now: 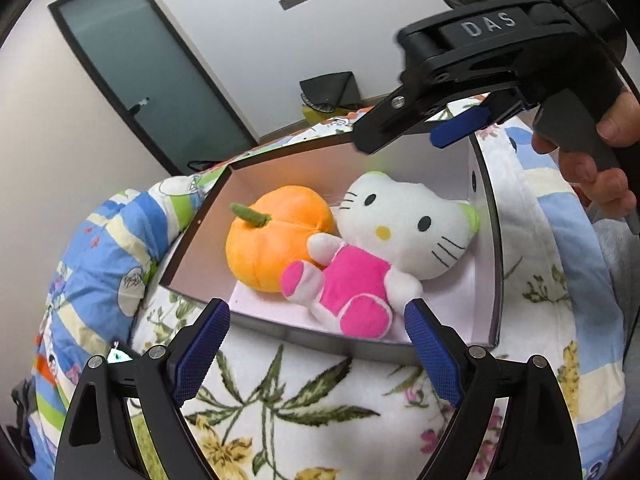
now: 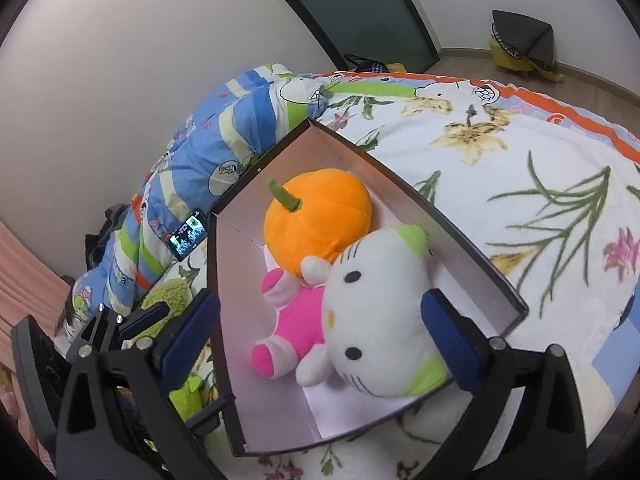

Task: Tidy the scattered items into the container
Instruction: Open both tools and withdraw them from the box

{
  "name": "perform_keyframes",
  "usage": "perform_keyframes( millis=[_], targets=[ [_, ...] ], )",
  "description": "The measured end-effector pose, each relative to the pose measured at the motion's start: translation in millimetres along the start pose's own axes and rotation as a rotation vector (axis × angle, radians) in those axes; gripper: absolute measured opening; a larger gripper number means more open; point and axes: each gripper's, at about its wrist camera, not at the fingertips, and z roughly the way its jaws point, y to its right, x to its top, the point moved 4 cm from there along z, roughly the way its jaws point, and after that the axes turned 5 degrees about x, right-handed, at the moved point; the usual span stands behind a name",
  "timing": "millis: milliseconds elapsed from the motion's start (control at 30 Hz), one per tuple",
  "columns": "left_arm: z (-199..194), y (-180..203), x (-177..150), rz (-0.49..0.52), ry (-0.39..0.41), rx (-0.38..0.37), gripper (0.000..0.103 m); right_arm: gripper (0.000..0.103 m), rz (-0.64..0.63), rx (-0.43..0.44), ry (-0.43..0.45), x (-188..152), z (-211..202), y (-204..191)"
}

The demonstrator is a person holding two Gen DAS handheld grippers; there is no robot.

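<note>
Both plush toys lie inside the open cardboard box [image 1: 486, 240], which sits on the floral bedspread [image 1: 280, 400]. The orange plush pumpkin [image 1: 276, 236] rests against the far side, and the Hello Kitty plush [image 1: 384, 240] leans on it, one arm touching the pumpkin, likely because it was dropped in second.

The left gripper [image 1: 316, 344] hovers just short of the box's near wall, fingers spread and empty. The right gripper [image 2: 320, 344] hangs above Kitty's head, fingers wide on either side without touching, which looks like a fresh release.

Left of the right gripper, a green fuzzy plush [image 2: 168, 300] lies outside the box, probably the next item.
</note>
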Motion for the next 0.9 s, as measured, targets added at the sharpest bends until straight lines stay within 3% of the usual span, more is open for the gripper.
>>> perform_keyframes(
  millis=[200, 400, 633, 900],
  targets=[
    [-34.4, -9.4, -18.3, -0.092, 0.005, 0.02, 0.089, 0.101, 0.028, 0.009, 0.018, -4.2, -15.1, 4.5],
    [-80.9, -22.5, -58.2, -0.249, -0.023, 0.006, 0.089, 0.102, 0.022, 0.1, 0.019, -14.6, -29.5, -11.5],
    [-117.7, -48.0, -116.8, -0.451, -0.095, 0.058, 0.09, 0.102, -0.025, 0.246, -0.084, -46.7, -24.1, -57.9],
    [-206.3, -87.9, -163.6, -0.687, -0.064, 0.158, 0.09, 0.102, -0.014, 0.341, -0.17, -82.6, -25.7, -96.6]
  ],
)
